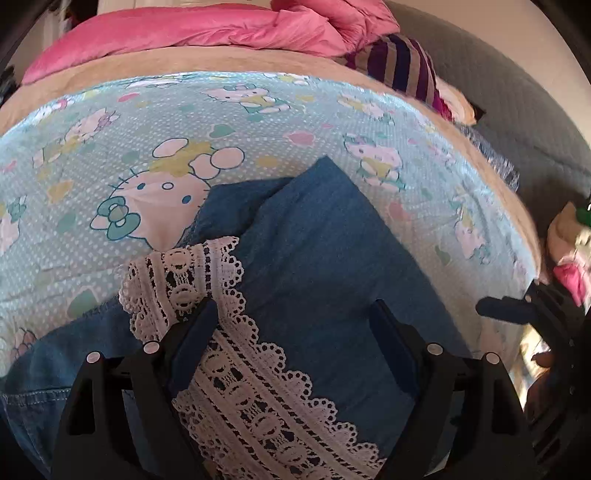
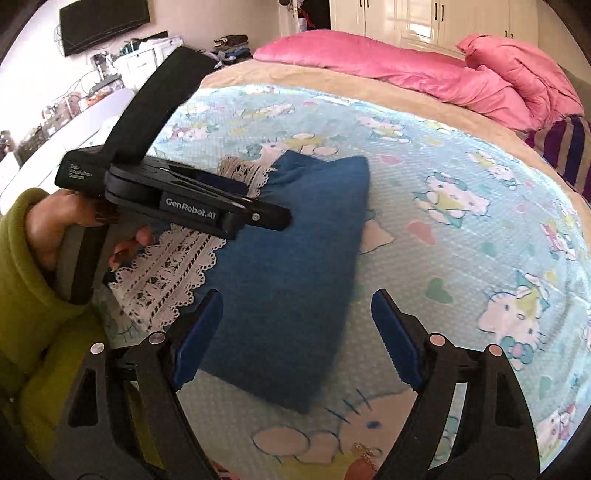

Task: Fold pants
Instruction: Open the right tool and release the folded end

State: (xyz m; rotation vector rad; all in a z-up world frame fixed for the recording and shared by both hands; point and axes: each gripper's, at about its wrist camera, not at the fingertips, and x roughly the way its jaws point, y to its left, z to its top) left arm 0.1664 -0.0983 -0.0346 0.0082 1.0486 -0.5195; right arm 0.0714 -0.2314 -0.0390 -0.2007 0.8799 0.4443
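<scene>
Blue denim pants [image 1: 325,258] with a white lace hem [image 1: 236,369] lie folded on the Hello Kitty bedsheet [image 1: 258,122]. My left gripper [image 1: 295,314] is open just above the pants, its left finger [image 1: 195,332] over the lace. In the right wrist view the pants [image 2: 288,266] lie as a folded blue block with lace [image 2: 166,273] at the left. My right gripper [image 2: 295,306] is open and empty over the near end of the pants. The left gripper's body [image 2: 192,199] hovers over the lace side.
A pink duvet [image 1: 207,29] is bunched at the far end of the bed, with a striped cloth [image 1: 402,66] beside it. A grey headboard [image 1: 517,110] is at the right. A TV [image 2: 103,22] and cluttered white furniture [image 2: 74,110] stand beyond the bed.
</scene>
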